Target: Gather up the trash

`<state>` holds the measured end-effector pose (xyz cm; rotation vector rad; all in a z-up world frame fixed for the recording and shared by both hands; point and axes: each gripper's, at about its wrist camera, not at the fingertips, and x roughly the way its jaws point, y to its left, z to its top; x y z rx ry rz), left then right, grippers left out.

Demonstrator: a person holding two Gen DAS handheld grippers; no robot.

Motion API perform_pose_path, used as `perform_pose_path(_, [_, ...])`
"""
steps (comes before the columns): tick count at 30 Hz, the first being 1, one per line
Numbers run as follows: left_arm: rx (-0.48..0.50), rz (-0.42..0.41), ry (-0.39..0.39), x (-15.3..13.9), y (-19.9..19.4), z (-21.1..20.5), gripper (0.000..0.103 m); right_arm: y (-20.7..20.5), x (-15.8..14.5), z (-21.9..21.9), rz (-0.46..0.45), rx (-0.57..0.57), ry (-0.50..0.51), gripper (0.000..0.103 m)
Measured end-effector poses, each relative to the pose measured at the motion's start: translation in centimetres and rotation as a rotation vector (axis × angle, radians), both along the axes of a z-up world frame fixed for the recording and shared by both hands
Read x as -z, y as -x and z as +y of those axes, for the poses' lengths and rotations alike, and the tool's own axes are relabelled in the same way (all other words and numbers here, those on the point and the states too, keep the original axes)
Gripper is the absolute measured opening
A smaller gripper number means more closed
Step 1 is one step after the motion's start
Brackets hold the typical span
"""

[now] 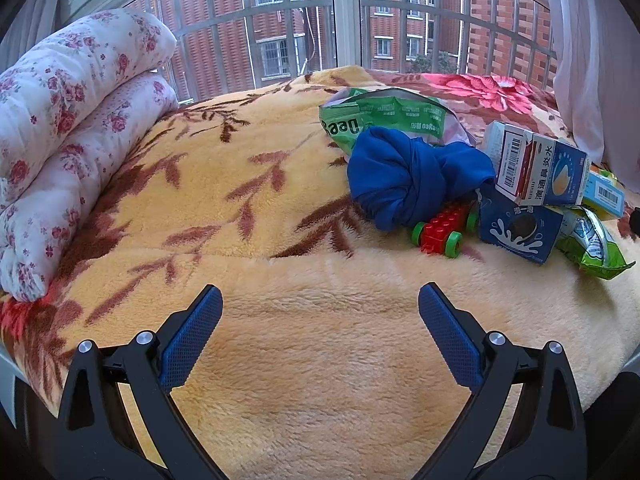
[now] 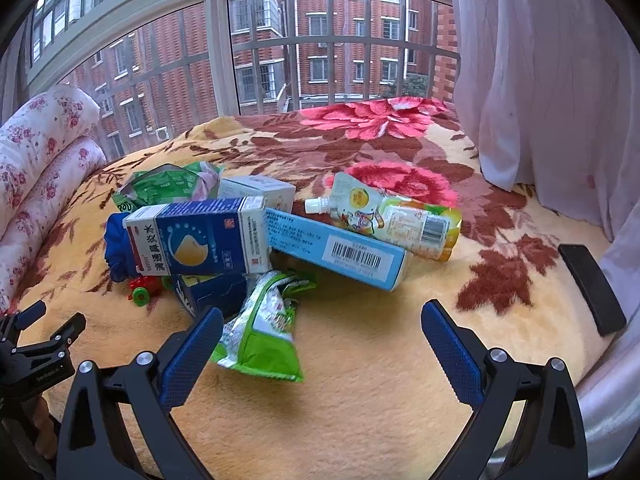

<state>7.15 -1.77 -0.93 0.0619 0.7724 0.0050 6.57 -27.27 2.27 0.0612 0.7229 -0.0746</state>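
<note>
A heap of trash lies on the flowered blanket (image 1: 240,200). It holds a blue and white medicine box (image 2: 200,236), a long light-blue box (image 2: 340,250), a spouted drink pouch (image 2: 392,216), a green snack wrapper (image 2: 268,332), a large green bag (image 1: 384,116) and a dark blue carton (image 1: 520,232). A knotted blue cloth (image 1: 412,180) and a red toy car (image 1: 440,232) lie among them. My left gripper (image 1: 320,308) is open over bare blanket, left of the heap. My right gripper (image 2: 322,326) is open just in front of the heap, its left finger beside the green wrapper.
A rolled floral quilt (image 1: 68,120) lies along the left edge of the bed. A barred window (image 2: 320,48) is behind, a pale curtain (image 2: 540,80) hangs at the right. A black flat object (image 2: 592,288) rests near the bed's right edge. The left gripper (image 2: 36,340) shows in the right wrist view.
</note>
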Motion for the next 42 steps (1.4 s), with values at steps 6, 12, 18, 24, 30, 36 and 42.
perform_pose_path(6, [0.000, 0.013, -0.006, 0.3, -0.4, -0.2, 0.096, -2.4, -1.4, -3.5, 0.009, -0.132, -0.052, 0.098])
perform_pose_path(12, [0.004, 0.023, -0.012, 0.6, -0.9, -0.7, 0.096, -7.5, -2.3, -9.0, 0.070, -0.249, -0.119, 0.098])
perform_pose_path(18, [-0.004, 0.026, -0.039, 0.9, -1.4, -0.9, 0.096, -13.1, -1.0, -11.2, 0.189, -0.421, -0.085, 0.098])
perform_pose_path(24, [-0.012, 0.035, -0.051, 1.3, -2.0, -1.0, 0.096, -16.0, 1.3, -10.2, 0.302, -0.589, -0.018, 0.098])
perform_pose_path(30, [-0.013, 0.048, -0.075, 1.7, -2.5, -1.6, 0.096, -19.2, 4.3, -8.6, 0.441, -0.640, 0.058, 0.096])
perform_pose_path(36, [-0.010, 0.050, -0.094, 2.0, -2.7, -2.0, 0.096, -21.2, 5.7, -10.4, 0.542, -0.623, -0.172, 0.063])
perform_pose_path(42, [-0.015, 0.052, -0.081, 1.8, -2.6, -1.7, 0.096, -19.8, 5.3, -10.8, 0.518, -0.584, -0.205, 0.050])
